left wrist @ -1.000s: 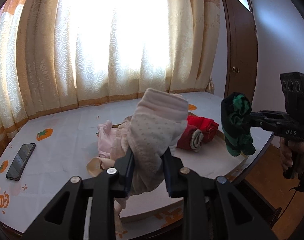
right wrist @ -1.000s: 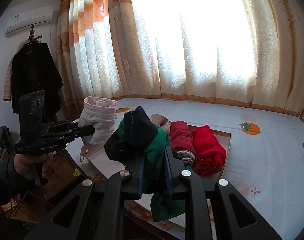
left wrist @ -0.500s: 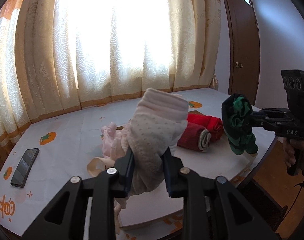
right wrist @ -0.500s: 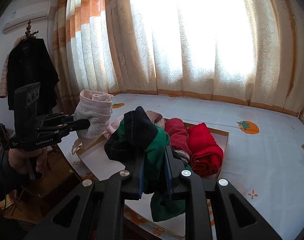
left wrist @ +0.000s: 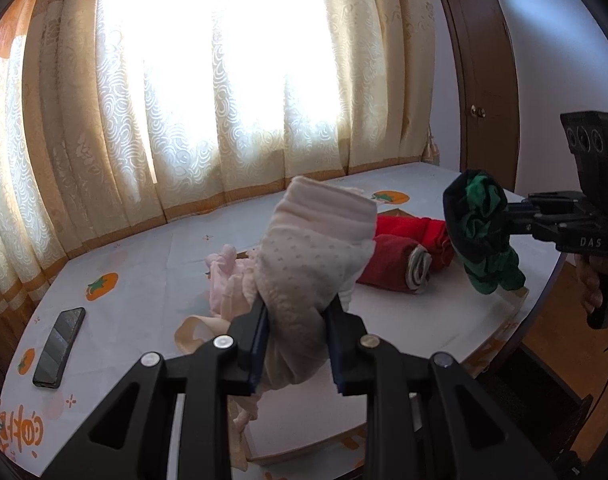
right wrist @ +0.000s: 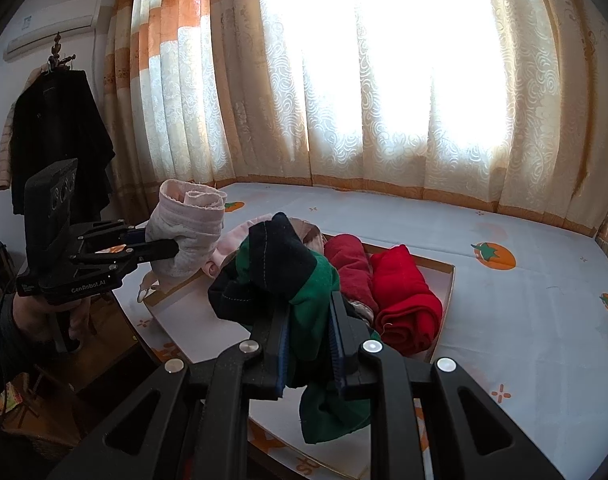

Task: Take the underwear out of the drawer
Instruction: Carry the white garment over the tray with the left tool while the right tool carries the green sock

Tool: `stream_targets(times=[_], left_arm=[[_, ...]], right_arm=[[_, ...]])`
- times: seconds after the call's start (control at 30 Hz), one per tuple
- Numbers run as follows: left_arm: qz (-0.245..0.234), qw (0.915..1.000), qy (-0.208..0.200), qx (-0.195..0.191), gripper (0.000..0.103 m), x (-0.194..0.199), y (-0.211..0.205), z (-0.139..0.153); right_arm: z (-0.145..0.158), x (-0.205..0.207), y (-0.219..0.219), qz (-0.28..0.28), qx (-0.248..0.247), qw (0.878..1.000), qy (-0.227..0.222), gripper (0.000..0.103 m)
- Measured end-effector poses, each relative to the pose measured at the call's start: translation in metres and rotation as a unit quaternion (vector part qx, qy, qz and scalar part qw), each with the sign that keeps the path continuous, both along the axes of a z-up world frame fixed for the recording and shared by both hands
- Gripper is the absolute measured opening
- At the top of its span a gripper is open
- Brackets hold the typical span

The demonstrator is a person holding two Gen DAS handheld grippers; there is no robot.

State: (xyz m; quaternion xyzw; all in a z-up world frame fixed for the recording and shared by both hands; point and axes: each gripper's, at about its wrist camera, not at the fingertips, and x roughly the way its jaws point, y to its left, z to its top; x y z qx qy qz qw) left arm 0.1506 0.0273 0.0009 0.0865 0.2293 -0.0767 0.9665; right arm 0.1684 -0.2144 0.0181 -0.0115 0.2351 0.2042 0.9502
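Both held garments barely shifted, left gripper (left wrist: 298,334) fingers clamping pale dotted underwear (left wrist: 316,264), right gripper (right wrist: 308,344) fingers clamping green-black underwear (right wrist: 300,280)

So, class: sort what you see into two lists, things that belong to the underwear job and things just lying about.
Belongs to the job:
left tongs
pale dotted underwear
right tongs
green and black underwear
red rolls
drawer tray

Just lying about:
phone
black coat
curtains
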Motion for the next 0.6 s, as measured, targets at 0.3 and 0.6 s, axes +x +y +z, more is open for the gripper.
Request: stream_targets(times=[0.3, 0.6], left_arm=[[-0.013, 0.9993, 0.019, 0.031, 0.024, 0.004, -0.002, -0.011], [-0.02, 0.9973, 0.04, 0.058, 0.024, 0.009, -0.003, -0.025]], right_arm=[[-0.005, 0.007, 0.001, 0.0, -0.021, 1.0, 0.008, 0.019], [-0.013, 0.016, 0.001, -0.007, -0.039, 0.999, 0.021, 0.019]])
